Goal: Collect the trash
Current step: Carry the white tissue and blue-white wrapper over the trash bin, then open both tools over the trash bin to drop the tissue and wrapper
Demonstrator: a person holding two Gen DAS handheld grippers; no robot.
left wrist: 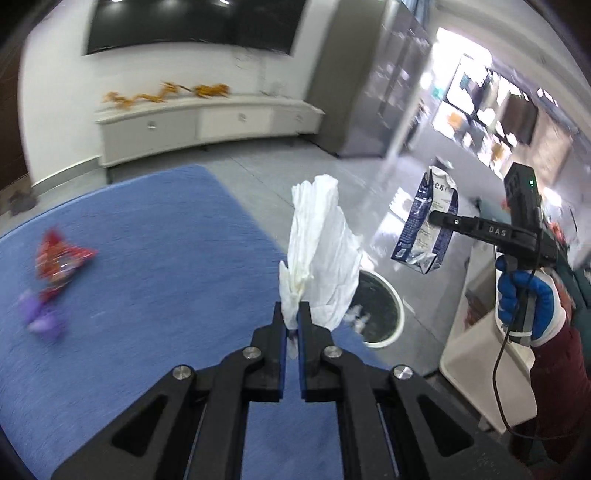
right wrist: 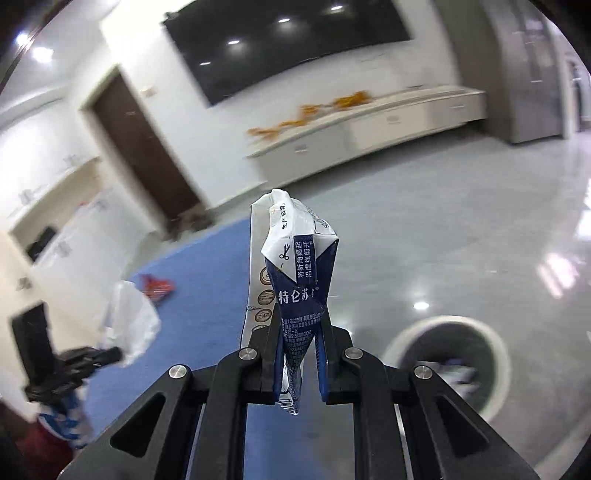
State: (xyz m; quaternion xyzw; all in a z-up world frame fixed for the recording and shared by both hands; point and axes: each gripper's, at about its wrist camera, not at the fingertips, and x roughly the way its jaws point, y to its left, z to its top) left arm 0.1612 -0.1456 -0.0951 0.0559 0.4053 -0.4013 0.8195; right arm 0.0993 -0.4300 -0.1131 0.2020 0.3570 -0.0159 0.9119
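Note:
My left gripper point(left wrist: 294, 314) is shut on a crumpled white tissue point(left wrist: 321, 251), which stands up from the pads above the blue carpet point(left wrist: 155, 295). My right gripper point(right wrist: 299, 332) is shut on a flattened blue-and-white milk carton point(right wrist: 295, 266); the left wrist view has that carton point(left wrist: 424, 229) hanging in the air at the right, held by the right gripper point(left wrist: 437, 218) in a blue-and-white gloved hand point(left wrist: 524, 299). A round white-rimmed trash bin point(left wrist: 384, 306) stands on the grey floor just beyond the tissue; the bin point(right wrist: 447, 362) lies low right in the right wrist view, with some trash inside.
A red snack wrapper point(left wrist: 61, 260) and a purple wrapper point(left wrist: 40, 314) lie on the carpet at the left. A low white cabinet point(left wrist: 207, 125) runs along the far wall under a dark screen point(left wrist: 192, 26). A white box-like object point(left wrist: 476, 369) stands at the right.

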